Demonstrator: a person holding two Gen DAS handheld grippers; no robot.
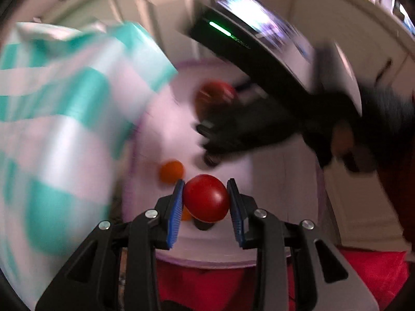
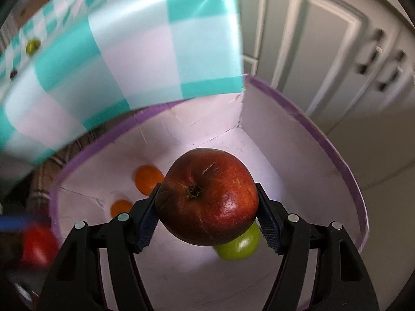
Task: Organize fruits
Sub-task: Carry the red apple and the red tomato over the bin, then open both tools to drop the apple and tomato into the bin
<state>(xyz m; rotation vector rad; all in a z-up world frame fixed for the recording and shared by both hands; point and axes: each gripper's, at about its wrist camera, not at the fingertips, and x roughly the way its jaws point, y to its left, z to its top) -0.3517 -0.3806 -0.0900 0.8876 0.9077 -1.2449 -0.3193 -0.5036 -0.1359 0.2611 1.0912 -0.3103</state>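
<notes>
Over white purple-rimmed cardboard box (image 2: pixel 342 171), right gripper (image 2: pixel 207 208) clamped on dark red apple (image 2: pixel 207 197), left gripper (image 1: pixel 206 198) clamped on smooth red tomato (image 1: pixel 206 198), two oranges (image 2: pixel 149 180) and green apple (image 2: pixel 241 246) inside, teal checked cloth (image 2: pixel 116 59) beside

A smooth red tomato (image 1: pixel 206 198) sits clamped between the left gripper (image 1: pixel 206 199) pads. The right gripper (image 2: pixel 207 207) pinches a dark red apple (image 2: pixel 208 197), stem hollow facing the camera (skin scuffed). Below it in the white box (image 2: pixel 272 119) lie a green apple (image 2: pixel 241 246) and two oranges (image 2: pixel 148 180).
</notes>
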